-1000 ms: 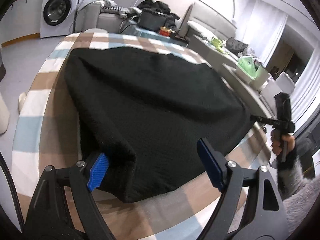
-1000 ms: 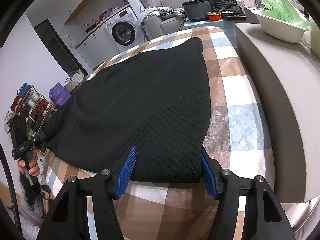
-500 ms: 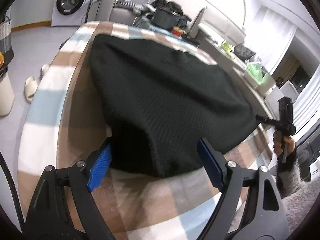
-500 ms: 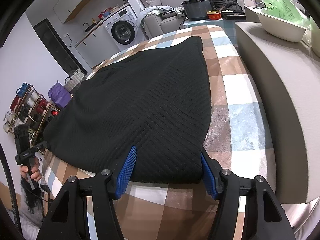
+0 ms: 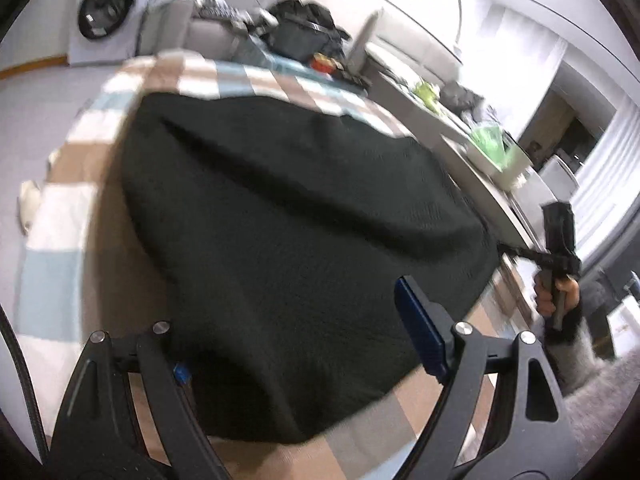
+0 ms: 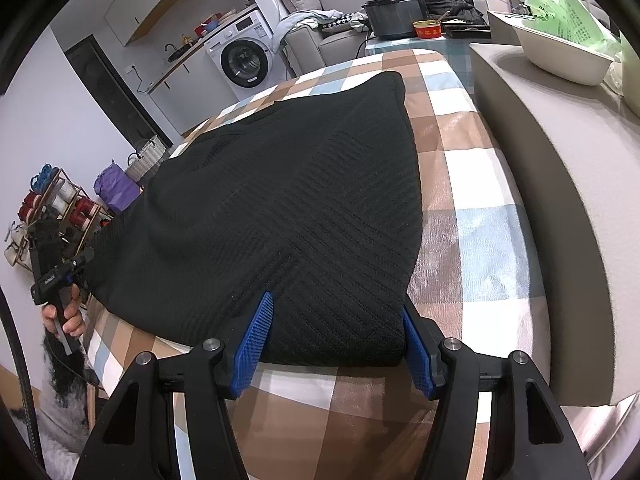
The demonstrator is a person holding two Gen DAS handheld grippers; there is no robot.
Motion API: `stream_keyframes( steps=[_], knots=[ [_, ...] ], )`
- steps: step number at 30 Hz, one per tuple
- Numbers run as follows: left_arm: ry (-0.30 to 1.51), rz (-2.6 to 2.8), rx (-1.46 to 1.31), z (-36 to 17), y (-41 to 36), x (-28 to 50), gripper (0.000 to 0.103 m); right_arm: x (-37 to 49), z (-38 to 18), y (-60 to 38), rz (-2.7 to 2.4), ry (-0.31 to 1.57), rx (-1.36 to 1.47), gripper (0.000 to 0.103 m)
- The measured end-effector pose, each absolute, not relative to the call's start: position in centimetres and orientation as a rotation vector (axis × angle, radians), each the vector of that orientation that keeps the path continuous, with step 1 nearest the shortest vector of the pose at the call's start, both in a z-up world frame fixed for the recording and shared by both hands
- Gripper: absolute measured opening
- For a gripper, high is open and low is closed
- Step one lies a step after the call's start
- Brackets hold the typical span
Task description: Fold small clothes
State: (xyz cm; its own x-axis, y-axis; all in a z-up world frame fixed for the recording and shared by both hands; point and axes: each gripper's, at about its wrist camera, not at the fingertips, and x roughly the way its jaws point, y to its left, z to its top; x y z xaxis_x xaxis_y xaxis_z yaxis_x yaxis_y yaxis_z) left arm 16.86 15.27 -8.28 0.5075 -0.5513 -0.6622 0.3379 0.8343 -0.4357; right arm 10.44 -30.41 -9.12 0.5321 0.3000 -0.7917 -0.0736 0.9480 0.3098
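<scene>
A black knitted garment point(image 5: 300, 200) point(image 6: 280, 208) lies spread flat on a table under a brown, white and blue checked cloth point(image 5: 56, 240) point(image 6: 480, 232). My left gripper point(image 5: 300, 312) is open at the garment's near left corner; the cloth drapes over its left pad and hides most of it, while the right pad stands free above the fabric. My right gripper point(image 6: 336, 304) is open and straddles the near right corner, a blue pad on each side of the flat cloth. Each gripper shows small in the other's view: left gripper point(image 6: 60, 276), right gripper point(image 5: 556, 256).
A grey padded ledge point(image 6: 560, 200) runs along the table's right side and bears a white basin point(image 6: 560, 52) with a green bag. Behind are a washing machine point(image 6: 244, 60), a black pot point(image 6: 396, 16) and a sofa. A wooden rack point(image 6: 52, 208) stands at the left.
My left gripper has slid in at the garment's corner, so the cloth now covers its left pad. The right gripper has kept still.
</scene>
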Motion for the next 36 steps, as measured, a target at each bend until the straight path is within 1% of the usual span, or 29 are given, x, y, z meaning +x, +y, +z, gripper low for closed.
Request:
stream_keyframes(
  steps=[6, 12, 17, 18, 19, 21, 22, 23, 24, 26, 28, 29, 30, 31, 33, 36],
  knots=[
    [0.910, -0.583, -0.282, -9.0, 16.2, 14.4, 0.081, 10.5, -9.4, -30.6, 0.228, 0.988, 0.256, 0.063],
    [0.868, -0.586, -0.317, -8.1, 18.6, 12.1, 0.080, 10.7, -9.4, -30.6, 0.232, 0.987, 0.252, 0.063],
    [0.854, -0.552, -0.355, -7.9, 19.7, 11.8, 0.079, 10.6, -9.3, -30.6, 0.230, 0.982, 0.260, 0.063],
    [0.864, -0.547, -0.353, -8.0, 19.5, 12.0, 0.078, 10.6, -9.4, -30.6, 0.230, 0.981, 0.262, 0.063],
    [0.873, -0.546, -0.348, -8.2, 19.3, 12.0, 0.072, 10.6, -9.4, -30.8, 0.231, 0.980, 0.267, 0.063],
    [0.871, -0.548, -0.361, -8.6, 19.0, 12.1, 0.069, 10.4, -9.4, -31.0, 0.232, 0.980, 0.275, 0.063],
    [0.866, -0.552, -0.373, -8.7, 19.0, 12.2, 0.062, 10.2, -9.4, -31.1, 0.229, 0.979, 0.276, 0.063],
    [0.857, -0.556, -0.396, -8.8, 19.3, 12.1, 0.053, 10.1, -9.3, -31.3, 0.227, 0.978, 0.278, 0.063],
    [0.854, -0.557, -0.408, -8.8, 19.4, 12.3, 0.050, 10.0, -9.3, -31.4, 0.229, 0.978, 0.283, 0.063],
    [0.833, -0.563, -0.435, -8.6, 19.9, 12.5, 0.038, 9.9, -9.5, -31.7, 0.227, 0.978, 0.291, 0.063],
    [0.821, -0.567, -0.464, -8.3, 20.3, 12.8, 0.036, 9.9, -9.5, -31.9, 0.245, 0.977, 0.309, 0.062],
    [0.814, -0.569, -0.475, -8.2, 20.4, 12.8, 0.031, 9.9, -9.5, -31.9, 0.250, 0.970, 0.318, 0.057],
    [0.808, -0.572, -0.479, -8.1, 20.5, 12.8, 0.029, 9.9, -9.4, -31.9, 0.250, 0.963, 0.320, 0.047],
    [0.804, -0.576, -0.480, -8.0, 20.5, 12.8, 0.028, 9.8, -9.2, -31.9, 0.247, 0.953, 0.315, 0.046],
    [0.797, -0.593, -0.486, -7.8, 20.6, 12.6, 0.028, 9.6, -8.7, -32.1, 0.253, 0.923, 0.318, 0.034],
    [0.796, -0.616, -0.485, -7.6, 20.7, 12.3, 0.029, 9.6, -8.4, -32.7, 0.264, 0.912, 0.345, 0.034]
  ],
)
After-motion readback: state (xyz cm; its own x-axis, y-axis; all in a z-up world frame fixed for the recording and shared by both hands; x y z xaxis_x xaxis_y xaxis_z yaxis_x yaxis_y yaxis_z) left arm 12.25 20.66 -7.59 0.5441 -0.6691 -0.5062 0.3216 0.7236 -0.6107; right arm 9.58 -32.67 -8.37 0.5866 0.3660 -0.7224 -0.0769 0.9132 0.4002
